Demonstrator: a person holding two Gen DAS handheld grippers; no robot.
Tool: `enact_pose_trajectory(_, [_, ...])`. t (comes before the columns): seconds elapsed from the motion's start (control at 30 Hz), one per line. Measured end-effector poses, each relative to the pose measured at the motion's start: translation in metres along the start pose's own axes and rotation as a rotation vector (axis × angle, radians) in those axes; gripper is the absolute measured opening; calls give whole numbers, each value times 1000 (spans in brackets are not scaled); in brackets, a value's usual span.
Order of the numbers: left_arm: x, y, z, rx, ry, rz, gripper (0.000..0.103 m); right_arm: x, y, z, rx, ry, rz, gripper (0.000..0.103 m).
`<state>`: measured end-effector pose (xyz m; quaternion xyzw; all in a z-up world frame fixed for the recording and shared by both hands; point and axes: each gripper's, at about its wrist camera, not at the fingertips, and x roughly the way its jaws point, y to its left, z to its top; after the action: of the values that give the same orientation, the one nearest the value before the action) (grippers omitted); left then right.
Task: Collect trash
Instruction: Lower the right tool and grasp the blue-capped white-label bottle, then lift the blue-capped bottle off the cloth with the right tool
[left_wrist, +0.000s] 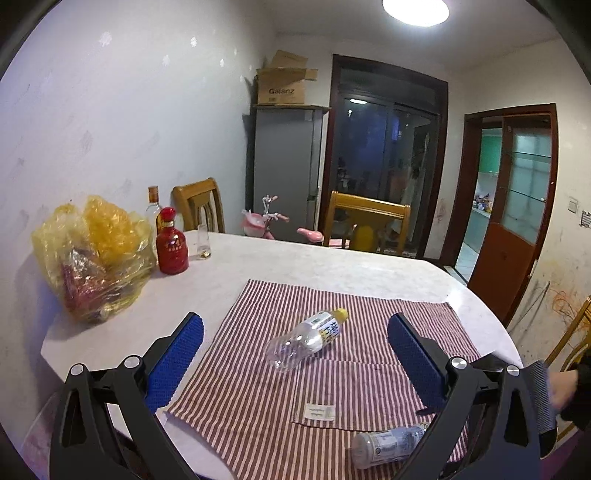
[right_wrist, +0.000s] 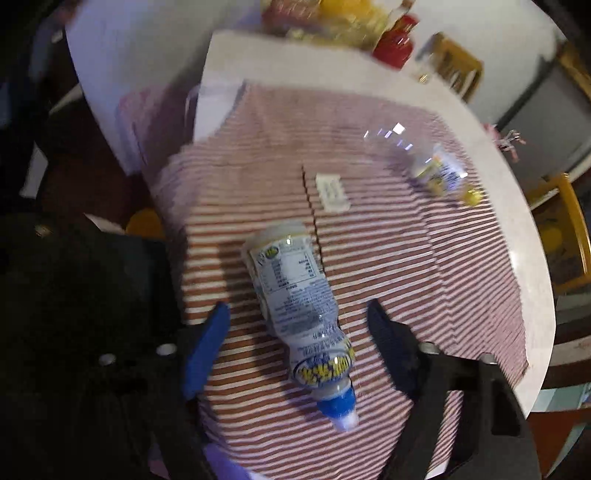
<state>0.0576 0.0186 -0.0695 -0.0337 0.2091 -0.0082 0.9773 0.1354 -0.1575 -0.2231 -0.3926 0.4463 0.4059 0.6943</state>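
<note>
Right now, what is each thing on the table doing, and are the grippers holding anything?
Blue-capped bottle: lying on its side, capped, between the right gripper's fingers, not pinched.
Yellow-capped bottle: lying on its side, capped, empty.
Striped cloth: spread flat.
Red bottle: upright, capped.
Yellow plastic bag: crumpled, stuffed.
Left gripper: open, empty.
Right gripper: open.

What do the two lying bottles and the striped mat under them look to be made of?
Yellow-capped bottle and blue-capped bottle: thin clear plastic, glossy, see-through with printed labels. Striped mat: woven cloth, matte, with a sewn-on tag and a seam. Table: probably polished stone, pale and marbled.
</note>
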Motion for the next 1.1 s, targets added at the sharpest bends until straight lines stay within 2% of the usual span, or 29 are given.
enact_pose_trajectory(0.13, [5,6,-1,-5,9,9,97,29,-3,3,-12,82,19,65])
enact_pose_trajectory(0.23, [8,11,-3,-14,17,18,97,38,-5,0,-9,113,36,58])
enact_pose_trajectory(0.3, [10,14,-2,-19,17,22,97,46,-3,-3,-15,140,28,58])
enact_pose_trajectory(0.37, [10,16,-1,-19,12,22,97,47,-5,-5,-5,127,42,59])
enact_pose_trajectory(0.5, [9,13,2,-13,4,17,97,46,-16,-12,121,113,64,56])
enact_pose_trajectory(0.67, [8,8,3,-2,0,10,97,21,-31,-25,276,-2,110,56])
enact_pose_trajectory(0.77, [11,5,4,4,0,4,97,-8,-44,-37,393,-99,75,56])
enact_pose_trajectory(0.87, [15,0,3,15,2,-7,97,-44,-55,-51,551,-235,44,56])
enact_pose_trajectory(1.1, [38,-16,0,54,45,-27,97,-88,-63,-78,817,-488,-4,56])
